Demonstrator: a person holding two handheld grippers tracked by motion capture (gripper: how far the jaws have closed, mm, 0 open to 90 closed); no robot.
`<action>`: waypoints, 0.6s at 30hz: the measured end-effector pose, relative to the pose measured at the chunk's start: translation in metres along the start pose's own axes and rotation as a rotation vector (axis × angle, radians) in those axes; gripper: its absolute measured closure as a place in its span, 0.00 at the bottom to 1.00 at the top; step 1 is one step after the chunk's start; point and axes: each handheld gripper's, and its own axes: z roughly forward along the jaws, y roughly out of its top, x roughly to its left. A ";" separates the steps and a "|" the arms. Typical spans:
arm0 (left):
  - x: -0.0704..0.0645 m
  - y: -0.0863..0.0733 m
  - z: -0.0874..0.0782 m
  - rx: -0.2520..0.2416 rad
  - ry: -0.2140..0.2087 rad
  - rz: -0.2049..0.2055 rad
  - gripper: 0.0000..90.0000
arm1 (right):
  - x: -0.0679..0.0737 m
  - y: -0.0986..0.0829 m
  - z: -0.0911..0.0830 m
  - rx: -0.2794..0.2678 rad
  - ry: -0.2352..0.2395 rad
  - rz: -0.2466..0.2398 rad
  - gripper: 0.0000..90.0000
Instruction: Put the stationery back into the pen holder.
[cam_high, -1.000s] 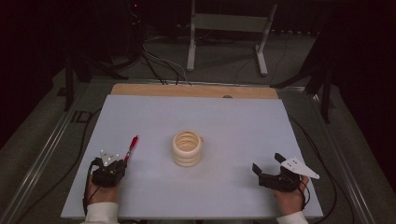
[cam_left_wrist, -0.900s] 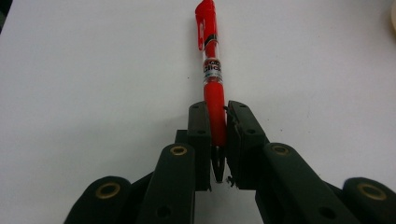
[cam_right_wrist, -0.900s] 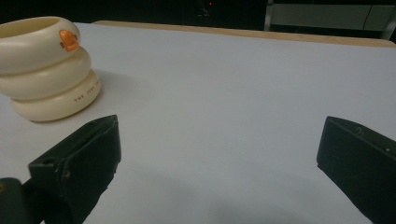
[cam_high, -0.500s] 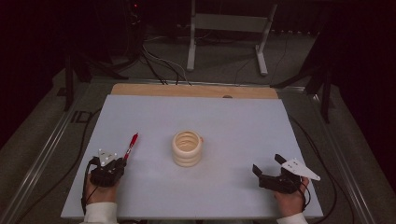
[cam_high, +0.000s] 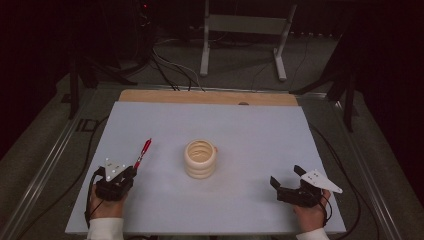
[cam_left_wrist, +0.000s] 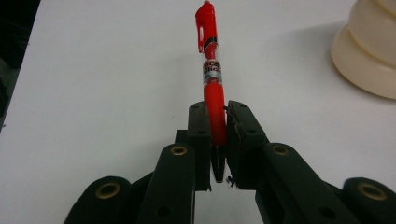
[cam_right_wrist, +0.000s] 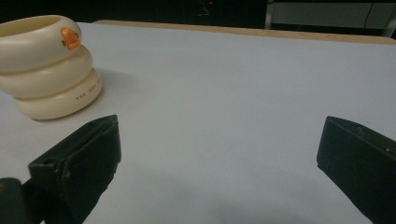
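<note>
**A:** What is the left gripper (cam_high: 131, 172) doing?

**B:** It sits low at the near left of the white table (cam_high: 260, 135), held in a hand (cam_high: 106, 205) with a white sleeve. Its two black jaws are pressed together on a red pen (cam_left_wrist: 212, 79). They grip the pen at its lower end, and the capped end with the clip points away from the person, toward the far side of the table.

**A:** And the other one?

**B:** The right gripper (cam_high: 287, 180) rests at the near right, well apart from the left. Its jaws stand wide apart with nothing between them, just bare table.

**A:** Anything else on the table?

**B:** A cream holder (cam_high: 200, 159) shaped like three stacked rings stands upright near the middle, between the two grippers. In the right gripper view it (cam_right_wrist: 49, 65) has a small orange mark near its rim. The pen tip points to the left of it, not touching.
</note>
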 end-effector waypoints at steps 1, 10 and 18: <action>0.000 0.001 -0.001 0.000 0.001 0.003 0.91 | 0.000 0.000 0.000 0.000 0.000 0.000 0.00; -0.004 0.008 -0.004 -0.016 -0.015 0.026 0.91 | 0.000 0.000 0.000 0.000 0.001 -0.001 0.00; -0.007 0.013 -0.007 -0.026 -0.034 0.033 0.91 | 0.000 0.000 0.001 0.002 0.002 0.000 0.00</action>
